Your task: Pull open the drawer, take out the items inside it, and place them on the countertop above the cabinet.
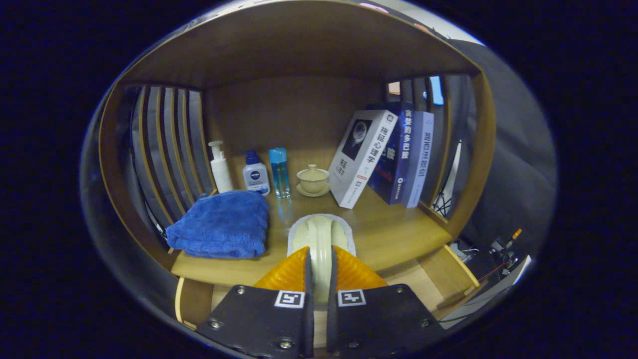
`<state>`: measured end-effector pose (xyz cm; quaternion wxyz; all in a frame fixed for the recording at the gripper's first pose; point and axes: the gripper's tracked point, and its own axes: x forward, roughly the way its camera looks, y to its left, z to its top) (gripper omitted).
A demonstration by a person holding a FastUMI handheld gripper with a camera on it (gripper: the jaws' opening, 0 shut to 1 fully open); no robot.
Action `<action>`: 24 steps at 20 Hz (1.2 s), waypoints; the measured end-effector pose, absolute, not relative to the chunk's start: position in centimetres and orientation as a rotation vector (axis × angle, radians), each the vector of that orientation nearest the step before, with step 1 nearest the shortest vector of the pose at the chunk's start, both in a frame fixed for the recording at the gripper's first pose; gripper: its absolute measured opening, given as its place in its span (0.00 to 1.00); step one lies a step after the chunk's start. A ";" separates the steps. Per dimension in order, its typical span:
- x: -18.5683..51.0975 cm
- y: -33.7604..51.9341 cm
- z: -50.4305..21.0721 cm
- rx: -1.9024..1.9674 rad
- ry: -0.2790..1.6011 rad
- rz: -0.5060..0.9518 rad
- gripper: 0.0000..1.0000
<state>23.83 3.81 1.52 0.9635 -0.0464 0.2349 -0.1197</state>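
Wooden cabinet [299, 55] framed the scene, slatted sides left and right, solid back panel. Counter [394, 234] ran across beneath it, pale wood. Open drawer [448, 279] sat below the counter's front edge, its right wall and corner visible beside the tool.

Three books [398, 159] stood at right rear of the counter, leaning left; the white one in front, two blue ones behind it against the slats.

Folded blue towel [222, 224] lay on the counter at left, near the front edge, well left of the fingers.

Tool [319, 284] was pinching a brush [321, 239] by its cream handle, both fingers pressed on it. Brush's pale grey-rimmed head projected just ahead of the fingers, over the counter's front part, between towel and books. Whether it touched the counter could not be told.

Along the back, left to right: white pump bottle [219, 167], squat white bottle with blue cap [255, 174], tall blue bottle [279, 172], then a lidded cream cup on a saucer [313, 180] just beside the white book.
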 end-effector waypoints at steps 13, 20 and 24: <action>29.2 3.5 -1.6 -0.106 0.506 -0.191 0.12; 29.2 4.6 -1.5 -0.112 0.457 -0.122 0.41; 26.6 5.2 2.0 -0.102 0.326 -0.119 0.40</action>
